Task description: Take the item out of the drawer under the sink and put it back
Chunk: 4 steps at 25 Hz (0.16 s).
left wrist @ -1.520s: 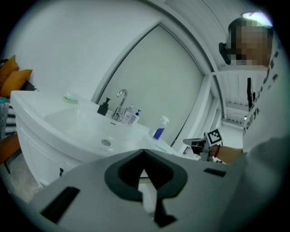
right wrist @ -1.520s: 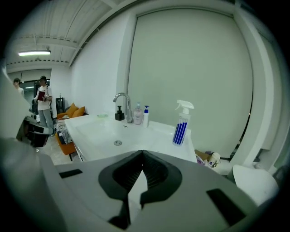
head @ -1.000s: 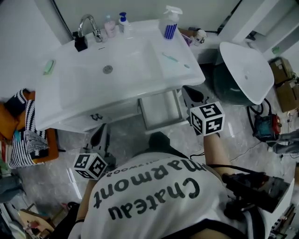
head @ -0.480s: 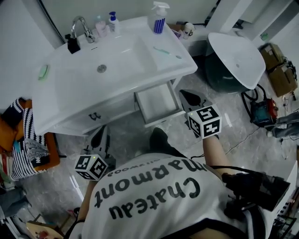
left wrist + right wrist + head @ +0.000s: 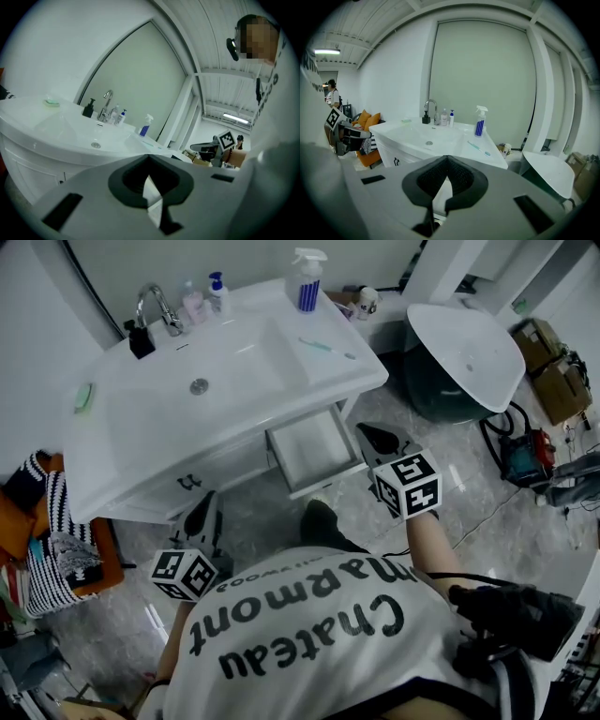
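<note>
Hovering near the open drawer [image 5: 312, 448] under the sink [image 5: 246, 362]: left gripper [image 5: 202, 513] and right gripper [image 5: 376, 438], jaws together, empty.

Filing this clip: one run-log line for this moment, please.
drawer: open, looks empty | left gripper: shut, empty | right gripper: shut, empty, beside drawer

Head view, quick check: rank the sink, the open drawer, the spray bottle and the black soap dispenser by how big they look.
1. sink
2. open drawer
3. spray bottle
4. black soap dispenser
The drawer sits lower and nearer the camera, which may enlarge it, but the gaps are wide enough that the order holds.
</note>
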### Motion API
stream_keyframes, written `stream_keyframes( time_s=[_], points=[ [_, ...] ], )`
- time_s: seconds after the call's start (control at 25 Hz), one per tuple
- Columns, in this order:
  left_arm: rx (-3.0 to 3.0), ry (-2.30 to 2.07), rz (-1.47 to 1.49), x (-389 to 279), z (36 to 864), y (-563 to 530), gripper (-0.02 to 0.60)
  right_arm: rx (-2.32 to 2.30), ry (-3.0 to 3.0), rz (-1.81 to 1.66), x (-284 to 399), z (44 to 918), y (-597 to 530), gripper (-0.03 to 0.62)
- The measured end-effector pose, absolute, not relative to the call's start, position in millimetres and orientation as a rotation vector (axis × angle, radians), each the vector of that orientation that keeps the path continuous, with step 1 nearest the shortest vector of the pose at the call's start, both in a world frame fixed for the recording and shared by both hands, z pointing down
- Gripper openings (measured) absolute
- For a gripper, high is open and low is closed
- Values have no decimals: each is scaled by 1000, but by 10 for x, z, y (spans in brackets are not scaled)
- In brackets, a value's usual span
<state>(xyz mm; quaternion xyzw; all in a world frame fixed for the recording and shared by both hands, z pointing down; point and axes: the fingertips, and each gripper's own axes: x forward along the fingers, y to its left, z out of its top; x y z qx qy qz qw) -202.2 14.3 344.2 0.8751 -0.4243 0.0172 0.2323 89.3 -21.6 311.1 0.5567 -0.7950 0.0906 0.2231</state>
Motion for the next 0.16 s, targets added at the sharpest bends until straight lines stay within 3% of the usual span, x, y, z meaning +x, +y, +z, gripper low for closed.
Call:
stream_keyframes(
  time_s=[0.16],
  points=[
    [2411, -1161, 57, -2013, 3439, 144, 8, 1535, -2185, 257, 911, 3130, -173, 11]
  ],
)
